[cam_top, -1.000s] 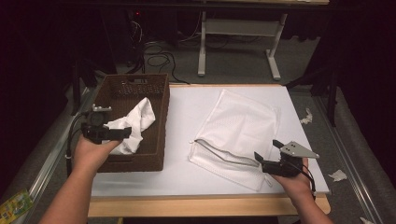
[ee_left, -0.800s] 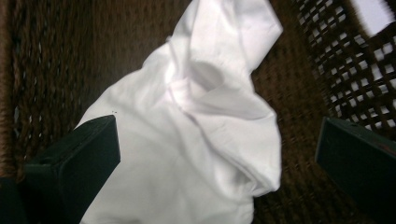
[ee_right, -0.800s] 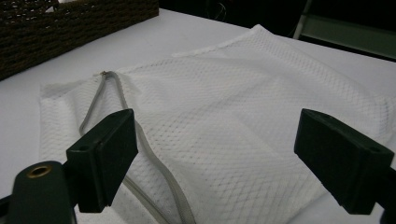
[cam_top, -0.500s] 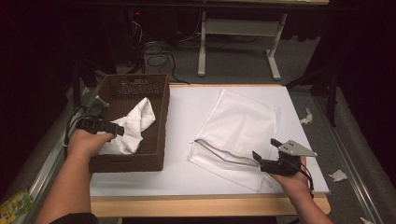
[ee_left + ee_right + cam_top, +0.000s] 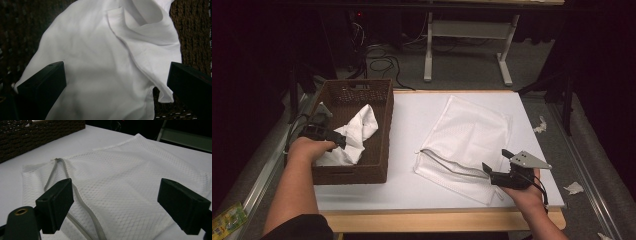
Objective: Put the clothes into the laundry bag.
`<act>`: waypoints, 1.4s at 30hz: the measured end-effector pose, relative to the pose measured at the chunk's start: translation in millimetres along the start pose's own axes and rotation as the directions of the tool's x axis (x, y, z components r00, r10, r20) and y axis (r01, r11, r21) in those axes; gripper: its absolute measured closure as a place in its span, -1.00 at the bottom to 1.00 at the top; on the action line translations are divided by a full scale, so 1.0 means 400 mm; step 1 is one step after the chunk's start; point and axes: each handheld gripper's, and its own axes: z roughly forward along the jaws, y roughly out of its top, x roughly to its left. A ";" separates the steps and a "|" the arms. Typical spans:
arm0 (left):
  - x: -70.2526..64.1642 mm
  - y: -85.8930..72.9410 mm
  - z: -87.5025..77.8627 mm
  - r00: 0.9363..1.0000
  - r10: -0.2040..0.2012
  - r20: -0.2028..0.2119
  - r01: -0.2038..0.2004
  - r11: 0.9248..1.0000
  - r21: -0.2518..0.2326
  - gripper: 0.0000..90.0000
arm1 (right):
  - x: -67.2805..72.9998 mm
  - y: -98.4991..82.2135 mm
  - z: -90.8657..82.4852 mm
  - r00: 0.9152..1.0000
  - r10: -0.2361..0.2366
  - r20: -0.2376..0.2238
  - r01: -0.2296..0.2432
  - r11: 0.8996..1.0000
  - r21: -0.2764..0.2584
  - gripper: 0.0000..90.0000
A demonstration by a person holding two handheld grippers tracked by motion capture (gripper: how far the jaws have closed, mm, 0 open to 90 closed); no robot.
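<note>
Left tool (image 5: 113, 82) wide over white cloth (image 5: 105, 65) in wicker basket (image 5: 382, 125); right tool (image 5: 115, 202) wide above mesh bag (image 5: 130, 182).

Bare white table (image 5: 412, 125) between basket and mesh bag, woven basket walls (image 5: 387, 130) hemming the cloth in

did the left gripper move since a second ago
Yes. In the high view the left gripper has slid left and slightly back along the basket, from over its near middle toward its left wall, jaws open over the white cloth.
</note>
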 end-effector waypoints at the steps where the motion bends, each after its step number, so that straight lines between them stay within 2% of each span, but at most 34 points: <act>1: 0.001 0.006 0.004 1.000 0.003 0.008 -0.003 1.000 0.014 -0.93 | -0.001 0.000 -0.001 1.000 0.001 0.004 -0.001 1.000 -0.003 -0.68; 4: 0.007 0.027 0.028 0.999 -0.020 0.040 0.018 0.999 0.031 -0.93 | -0.004 0.000 -0.004 1.000 0.020 0.016 -0.020 1.000 -0.004 -0.68; 11: 0.008 0.038 0.075 0.998 -0.013 0.059 0.008 0.996 0.086 -0.91 | -0.007 -0.002 -0.004 1.000 0.015 0.025 -0.015 1.000 -0.005 -0.68; 13: 0.001 0.043 0.100 0.996 -0.015 0.091 0.005 0.994 0.106 -0.91 | -0.006 -0.002 -0.003 0.999 0.020 0.026 -0.020 1.000 -0.001 -0.68; 19: -0.010 0.053 0.149 0.991 -0.031 0.128 0.014 0.991 0.132 -0.93 | -0.007 -0.004 0.002 1.000 0.012 0.025 -0.012 1.000 0.004 -0.68; 24: -0.020 0.057 0.174 0.991 -0.013 0.133 -0.010 0.986 0.168 -0.94 | -0.008 -0.006 0.004 1.000 0.015 0.025 -0.015 1.000 0.010 -0.67; 25: -0.035 0.057 0.187 0.995 0.022 0.097 -0.040 0.982 0.184 -0.95 | -0.008 -0.007 0.006 1.000 0.017 0.024 -0.017 1.000 0.012 -0.67; 26: -0.045 0.058 0.195 0.996 0.059 0.074 -0.072 0.978 0.195 -0.95 | -0.008 -0.007 0.007 1.000 0.013 0.024 -0.014 1.000 0.012 -0.67; 27: -0.054 0.058 0.199 0.995 0.082 0.055 -0.092 0.975 0.201 -0.99 | -0.006 -0.007 0.007 1.000 0.018 0.024 -0.018 1.000 0.013 -0.67; 28: -0.054 0.058 0.199 0.995 0.082 0.055 -0.092 0.975 0.201 -0.99 | -0.006 -0.007 0.007 1.000 0.018 0.024 -0.018 1.000 0.013 -0.67; 29: -0.071 0.058 0.207 0.993 0.120 0.010 -0.119 0.970 0.212 -0.99 | -0.006 -0.007 0.007 1.000 0.018 0.024 -0.018 1.000 0.013 -0.67; 31: -0.072 0.056 0.205 0.992 0.124 0.000 -0.121 0.971 0.208 -0.95 | -0.005 -0.006 0.005 0.999 0.019 0.026 -0.019 1.000 0.012 -0.67; 35: -0.064 0.052 0.193 0.994 0.106 0.002 -0.105 0.980 0.170 -0.79 | -0.006 -0.007 0.002 0.999 0.019 0.027 -0.019 1.000 0.009 -0.67; 36: -0.064 0.052 0.193 0.994 0.106 0.002 -0.105 0.980 0.170 -0.62 | -0.006 -0.007 0.002 0.999 0.019 0.027 -0.019 1.000 0.009 -0.67; 37: -0.055 0.051 0.187 0.995 0.095 -0.003 -0.094 0.984 0.154 -0.62 | -0.007 -0.008 0.001 0.999 0.019 0.027 -0.020 1.000 0.010 -0.67; 40: -0.055 0.050 0.180 0.995 0.099 -0.010 -0.096 0.986 0.134 -0.47 | -0.009 -0.009 0.000 0.999 0.028 0.029 -0.028 1.000 0.010 -0.66; 41: -0.052 0.049 0.175 0.996 0.084 -0.019 -0.081 0.990 0.112 -0.29 | -0.010 -0.009 0.000 0.999 0.023 0.030 -0.024 1.000 0.010 -0.66; 42: -0.052 0.049 0.170 0.996 0.092 -0.021 -0.089 0.991 0.102 -0.20 | -0.010 -0.009 -0.001 0.999 0.023 0.032 -0.023 1.000 0.012 -0.66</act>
